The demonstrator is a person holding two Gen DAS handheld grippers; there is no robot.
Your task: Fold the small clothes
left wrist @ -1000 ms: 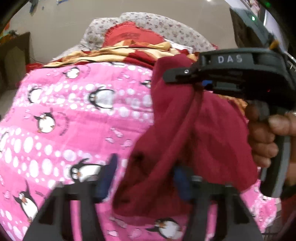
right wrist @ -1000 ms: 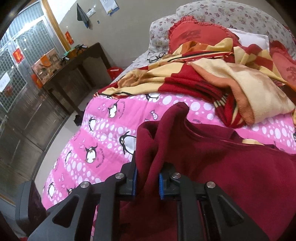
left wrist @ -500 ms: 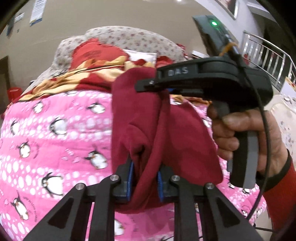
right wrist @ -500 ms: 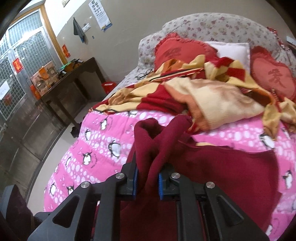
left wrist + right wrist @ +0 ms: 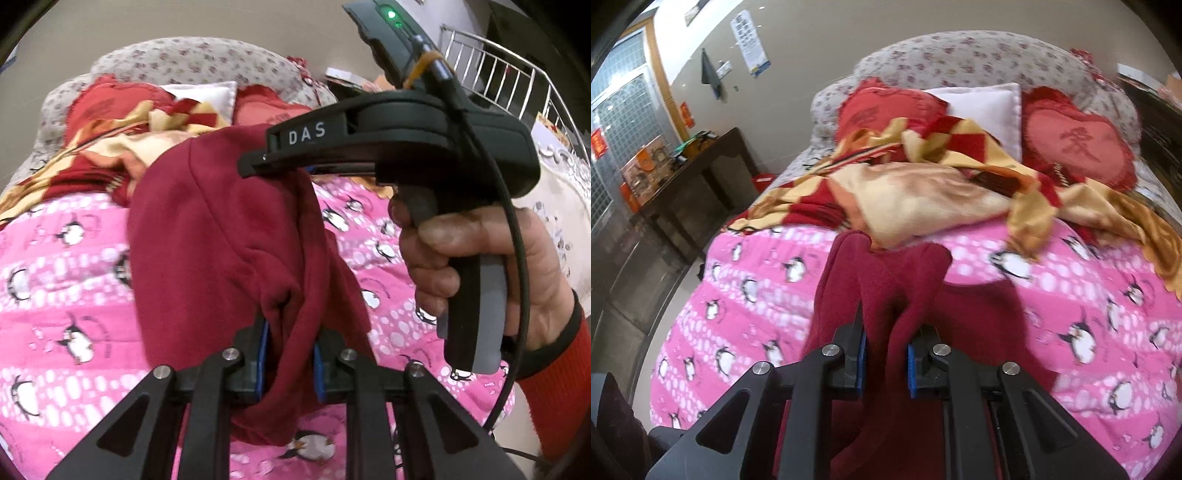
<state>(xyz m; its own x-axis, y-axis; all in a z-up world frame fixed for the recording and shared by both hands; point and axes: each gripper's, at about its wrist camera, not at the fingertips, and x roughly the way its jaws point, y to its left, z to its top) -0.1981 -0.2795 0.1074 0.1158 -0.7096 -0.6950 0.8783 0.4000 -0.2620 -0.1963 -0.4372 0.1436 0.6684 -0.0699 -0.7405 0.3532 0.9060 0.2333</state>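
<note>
Maroon garment: your left gripper clamping shut on its fold since a second ago; right gripper gripping at twelve o'clock; both lifting it, fold under way.

Both shots are evenly lit by soft indoor light, no harsh glare. Heavy fisheye bending with dark corners all round. The right-wrist view is smeared with motion blur — the penguin quilt goes mushy — while the left-wrist view is a bit sharper, only softening toward the edges.
</note>
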